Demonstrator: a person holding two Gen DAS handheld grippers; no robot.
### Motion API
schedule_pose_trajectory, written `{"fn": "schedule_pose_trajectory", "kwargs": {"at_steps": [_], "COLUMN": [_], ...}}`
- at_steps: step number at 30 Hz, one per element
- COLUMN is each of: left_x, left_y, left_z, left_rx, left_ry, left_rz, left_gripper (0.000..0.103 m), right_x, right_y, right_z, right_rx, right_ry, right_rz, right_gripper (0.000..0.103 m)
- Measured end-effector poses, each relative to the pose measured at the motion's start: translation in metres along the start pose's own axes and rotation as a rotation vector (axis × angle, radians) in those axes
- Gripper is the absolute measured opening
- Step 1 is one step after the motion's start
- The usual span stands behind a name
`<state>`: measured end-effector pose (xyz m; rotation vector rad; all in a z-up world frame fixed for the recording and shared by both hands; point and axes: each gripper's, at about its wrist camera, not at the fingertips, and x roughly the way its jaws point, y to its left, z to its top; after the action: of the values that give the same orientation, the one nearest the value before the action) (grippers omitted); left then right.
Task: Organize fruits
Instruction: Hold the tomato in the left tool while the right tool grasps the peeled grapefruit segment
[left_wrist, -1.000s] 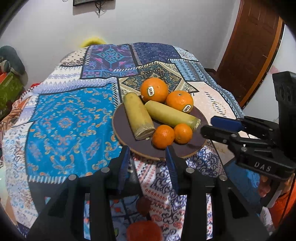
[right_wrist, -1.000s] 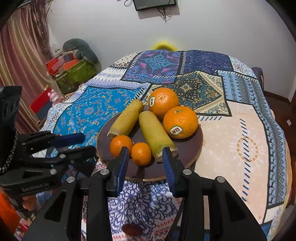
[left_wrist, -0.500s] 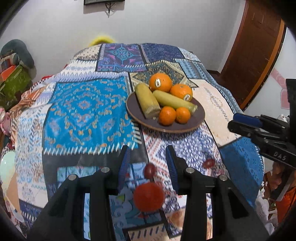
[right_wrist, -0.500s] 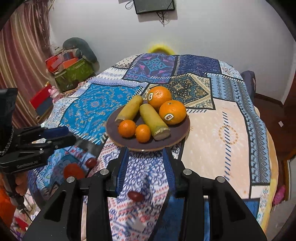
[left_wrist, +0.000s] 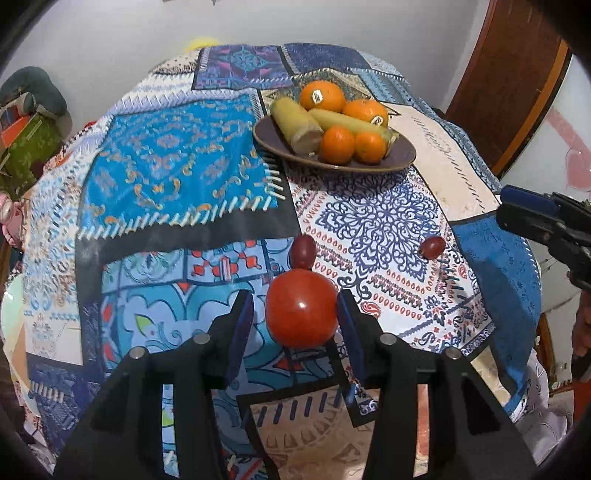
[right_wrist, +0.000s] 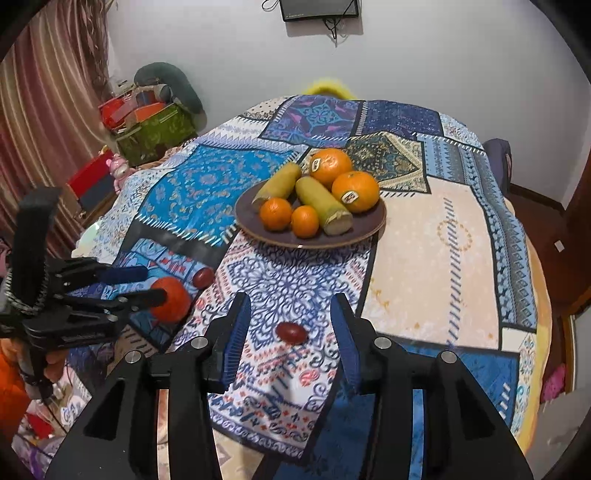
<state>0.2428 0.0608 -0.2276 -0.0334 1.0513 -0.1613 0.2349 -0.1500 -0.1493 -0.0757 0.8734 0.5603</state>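
1. Both grippers have been drawn back from the plate (right_wrist: 373, 230) toward the near edge of the table since the earlier frames, and loose fruit now lies under each.
2. The left gripper (left_wrist: 295, 319) is placed around a red tomato (left_wrist: 301, 308); its jaws have just been opening, and a gap is seen on the left side, so nothing is gripped yet.
3. The right gripper (right_wrist: 288, 334) is held open over a small dark red fruit (right_wrist: 291, 332), its jaws likewise just widened, with nothing held.
4. The step in hand is judged to be the pick-up of stray fruit; lowering and closing are called for next.
5. Another small red fruit (left_wrist: 303, 251) lies just beyond the tomato.
6. Oranges and yellow-green pieces are already gathered on the plate.
7. A patchwork cloth (right_wrist: 443, 240) covers the table; a curtain (right_wrist: 48, 110) and a wall screen (right_wrist: 319, 9) are seen behind.
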Motion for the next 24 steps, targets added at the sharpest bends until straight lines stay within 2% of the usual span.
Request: {"fn": "schedule_pose_trajectory", "kwargs": {"at_steps": [3,6,10,15,24], "left_x": [0.006,0.012,0.021,0.03,0.011], "left_y": [0.0,-0.005,-0.009,-0.013,-0.004], "left_z": [0.002,0.005,0.009,0.008,-0.001], "left_rx": [-0.023,-0.012,-0.007,0.007,-0.009], "left_ry": [0.003,0.004,0.021,0.033,-0.001], "left_rz": [-0.023,-0.025,-0.037,-0.015,0.003], "left_gripper": [0.053,0.053,0.053,0.05,0.047], "right_x": [0.003,0.009,0.015,0.018,0.018], "right_y": [0.003,0.003,0.002,0.001,0.005], "right_z": [-0.005,-0.012,-0.019,-0.023,-0.025], "right_rx": [0.002,0.02,0.039,0.049,0.055], "right_ry": [0.012,0.027,0.05,0.062,0.069], "right_rz": [0.007,0.016,0.023,0.026,0.041], "right_gripper": [0.042,0.047,0.047,0.047,0.047]}}
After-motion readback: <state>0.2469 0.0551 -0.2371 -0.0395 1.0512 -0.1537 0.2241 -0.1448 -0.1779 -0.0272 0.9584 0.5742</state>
